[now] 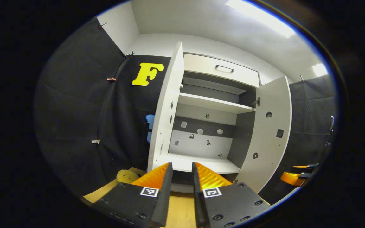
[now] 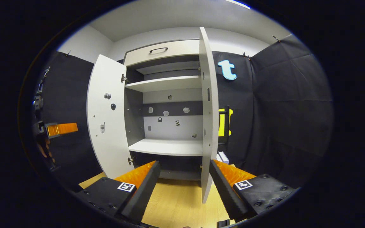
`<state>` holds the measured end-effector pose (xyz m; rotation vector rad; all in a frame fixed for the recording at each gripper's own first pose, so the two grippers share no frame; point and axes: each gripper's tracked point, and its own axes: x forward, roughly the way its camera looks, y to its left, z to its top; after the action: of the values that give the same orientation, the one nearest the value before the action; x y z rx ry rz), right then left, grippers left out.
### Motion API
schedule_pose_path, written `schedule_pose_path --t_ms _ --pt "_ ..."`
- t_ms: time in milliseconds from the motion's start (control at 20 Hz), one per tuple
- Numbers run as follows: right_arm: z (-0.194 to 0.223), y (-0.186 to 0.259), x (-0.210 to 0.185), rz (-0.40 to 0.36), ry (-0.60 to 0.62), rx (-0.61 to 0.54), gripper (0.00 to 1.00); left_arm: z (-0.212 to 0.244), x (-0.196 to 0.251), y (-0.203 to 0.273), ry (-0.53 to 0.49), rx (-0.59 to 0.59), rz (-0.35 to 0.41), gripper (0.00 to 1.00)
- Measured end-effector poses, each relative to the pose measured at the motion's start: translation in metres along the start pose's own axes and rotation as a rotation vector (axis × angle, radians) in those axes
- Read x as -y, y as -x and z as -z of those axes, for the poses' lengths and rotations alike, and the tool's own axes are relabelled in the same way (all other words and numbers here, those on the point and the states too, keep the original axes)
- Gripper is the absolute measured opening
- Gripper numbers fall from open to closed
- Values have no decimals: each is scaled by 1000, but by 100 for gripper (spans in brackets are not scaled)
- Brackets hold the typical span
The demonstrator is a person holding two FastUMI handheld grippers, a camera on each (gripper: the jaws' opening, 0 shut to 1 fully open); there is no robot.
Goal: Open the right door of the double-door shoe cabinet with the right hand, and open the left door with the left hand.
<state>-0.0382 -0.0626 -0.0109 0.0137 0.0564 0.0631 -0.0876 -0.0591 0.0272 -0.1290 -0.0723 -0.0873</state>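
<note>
The shoe cabinet stands against the black cloth wall with both doors swung wide, its shelves bare. In the left gripper view the left door is seen nearly edge-on, the right door angled outward. In the right gripper view the right door hangs edge-on, its lower edge lying between the fingers of the right tool, which stands wide apart; whether either finger touches the panel cannot be told. The left tool is parted only by a narrow gap and holds nothing, set back from the left door.

The doors look like stiff, flat, light board on hinges; they should swing easily and not bend. The free vertical edge is the sensible place to pinch, being thin and smooth, so slipping is possible.

Room is tight: the cloth wall sits just beside each opened door. The wooden floor in front is open. A drawer above stays closed.
</note>
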Motion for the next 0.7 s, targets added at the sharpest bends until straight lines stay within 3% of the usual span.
schedule_pose_path --t_ms 100,150,200,400,700 --pt "-4 6 6 -5 -16 15 97 6 13 11 -31 -2 -7 64" --pt "-5 8 8 -5 -21 16 97 8 20 16 -44 -7 0 64" --pt "-3 11 11 -4 -25 14 98 12 27 18 -55 -16 15 77" --pt "7 17 14 5 -42 3 98 16 29 29 -96 -20 24 98" --pt "22 12 12 43 -37 -29 98 15 22 23 -146 12 20 98"
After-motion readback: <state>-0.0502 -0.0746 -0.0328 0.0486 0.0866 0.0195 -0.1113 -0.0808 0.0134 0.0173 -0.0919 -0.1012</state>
